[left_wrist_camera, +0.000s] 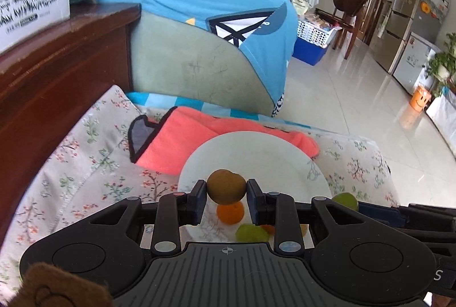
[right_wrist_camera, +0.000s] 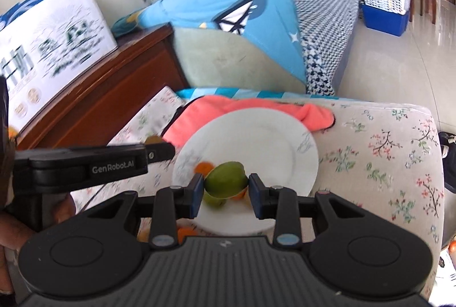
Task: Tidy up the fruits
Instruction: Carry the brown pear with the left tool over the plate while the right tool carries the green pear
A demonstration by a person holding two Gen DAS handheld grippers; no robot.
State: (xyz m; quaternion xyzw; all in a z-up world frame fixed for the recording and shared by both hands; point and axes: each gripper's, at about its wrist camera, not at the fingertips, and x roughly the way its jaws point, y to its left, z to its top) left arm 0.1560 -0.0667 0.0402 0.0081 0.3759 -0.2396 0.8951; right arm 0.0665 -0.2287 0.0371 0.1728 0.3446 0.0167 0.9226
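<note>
Where the left wrist camera looks forward, the left gripper (left_wrist_camera: 226, 190) is closed on a brown kiwi (left_wrist_camera: 226, 186), a pad touching each side, held above the near part of a white plate (left_wrist_camera: 256, 153). Below the kiwi an orange (left_wrist_camera: 230, 212) lies on the plate. Just right of the orange lies a green fruit (left_wrist_camera: 251, 233), with a further bit of orange fruit (left_wrist_camera: 268, 228) beside it. Another green fruit (left_wrist_camera: 346, 200) shows at the plate's right edge, partly hidden behind the gripper body. The plate rests on a floral cloth (left_wrist_camera: 94, 164), its far rim overlapping a pink towel (left_wrist_camera: 182, 141).

In the right wrist view, the right gripper (right_wrist_camera: 226, 187) clamps a green fruit (right_wrist_camera: 226, 179) between its two pads, over the near half of the same white plate (right_wrist_camera: 270, 130). A second green fruit (right_wrist_camera: 213, 200) lies directly beneath it on the plate, and an orange (right_wrist_camera: 203, 166) sits just left, blurred. The left gripper's finger (right_wrist_camera: 159, 152) reaches in from the left, ending near the plate's left rim; its grip cannot be judged from this side. The pink towel (right_wrist_camera: 285, 107) lies behind the plate on the floral cloth (right_wrist_camera: 384, 150).
</note>
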